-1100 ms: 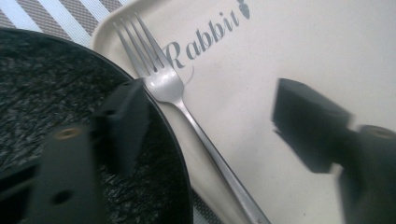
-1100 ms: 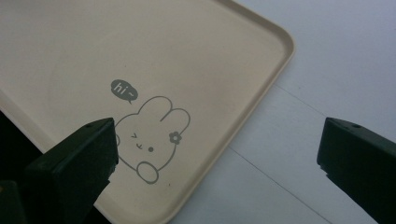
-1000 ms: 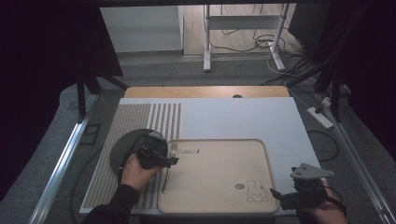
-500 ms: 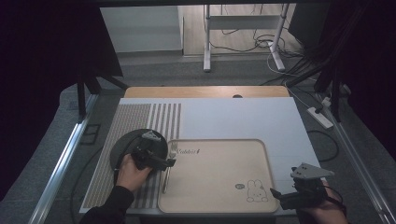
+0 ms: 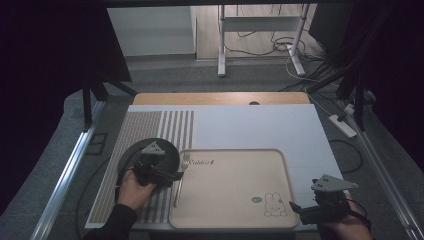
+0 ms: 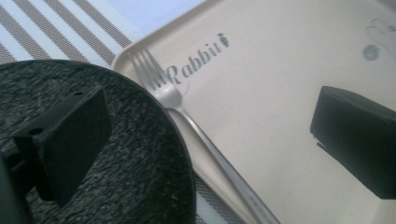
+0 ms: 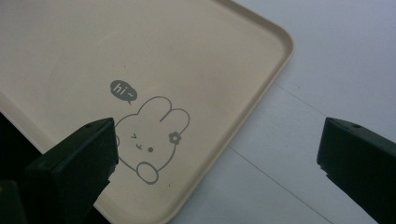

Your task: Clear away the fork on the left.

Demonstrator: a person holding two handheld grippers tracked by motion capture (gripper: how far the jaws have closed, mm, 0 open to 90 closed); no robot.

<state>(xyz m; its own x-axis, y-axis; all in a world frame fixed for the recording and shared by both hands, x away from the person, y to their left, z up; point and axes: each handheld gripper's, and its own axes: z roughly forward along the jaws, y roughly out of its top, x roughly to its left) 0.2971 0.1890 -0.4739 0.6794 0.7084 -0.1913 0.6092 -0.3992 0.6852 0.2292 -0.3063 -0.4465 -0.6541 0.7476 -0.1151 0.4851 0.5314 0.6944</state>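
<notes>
Only L claw view reads fork tines on tray

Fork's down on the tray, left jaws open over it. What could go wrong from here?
1. The left hand-held gripper has just opened; its jaws straddle the fork and the black plate. Pulling away low might clip the plate rim or drag the fork.
2. The fork lies along the tray edge beside the plate, so shifting the plate could nudge it.
</notes>
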